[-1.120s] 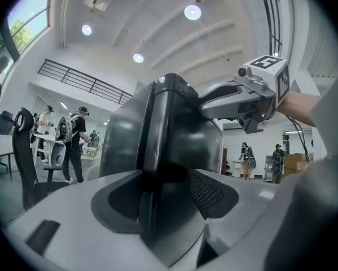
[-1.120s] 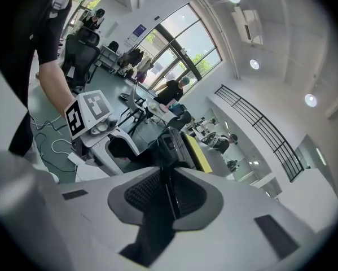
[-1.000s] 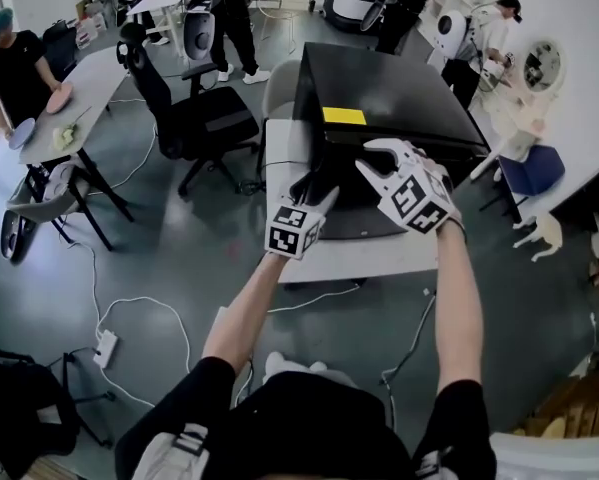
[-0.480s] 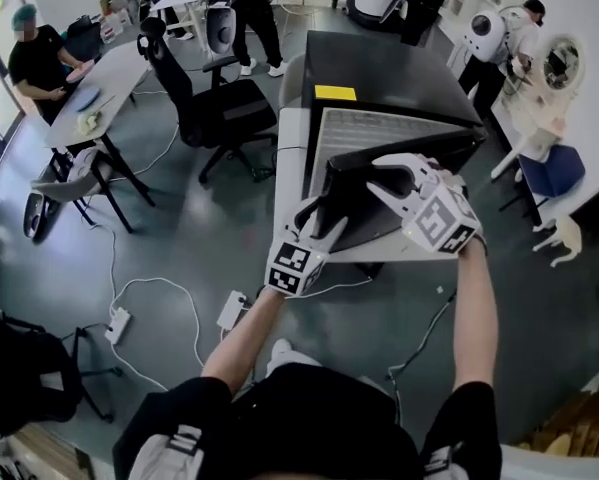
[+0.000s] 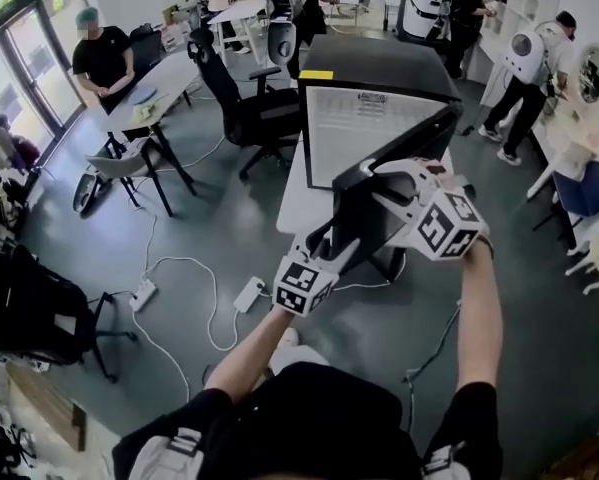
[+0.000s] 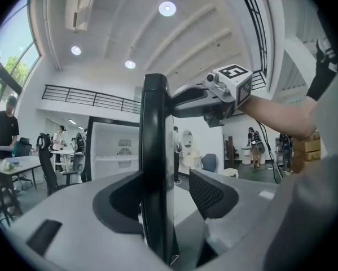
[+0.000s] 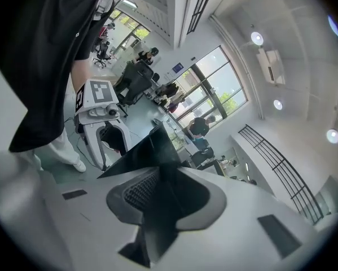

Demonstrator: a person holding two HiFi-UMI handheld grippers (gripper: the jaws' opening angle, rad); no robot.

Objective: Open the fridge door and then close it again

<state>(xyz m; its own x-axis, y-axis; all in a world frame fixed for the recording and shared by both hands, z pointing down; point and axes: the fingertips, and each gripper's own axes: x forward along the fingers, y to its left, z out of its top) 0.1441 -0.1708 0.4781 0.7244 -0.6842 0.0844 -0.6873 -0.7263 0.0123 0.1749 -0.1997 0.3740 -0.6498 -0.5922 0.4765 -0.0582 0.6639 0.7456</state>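
now fridge door (image 5: 357, 208) open, left gripper (image 5: 331, 248) straddling edge

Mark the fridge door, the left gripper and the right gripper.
fridge door (image 5: 355, 204), head view, its black panel.
left gripper (image 5: 334, 244), head view, between its jaws.
right gripper (image 5: 379, 183), head view, between its jaws.

Grey floor (image 5: 214, 223) with trailing cables (image 5: 175, 265), black office chair (image 5: 247, 110) beside white table (image 5: 167, 80), tall windows (image 5: 11, 76) at left, round ceiling lights (image 6: 167, 8).
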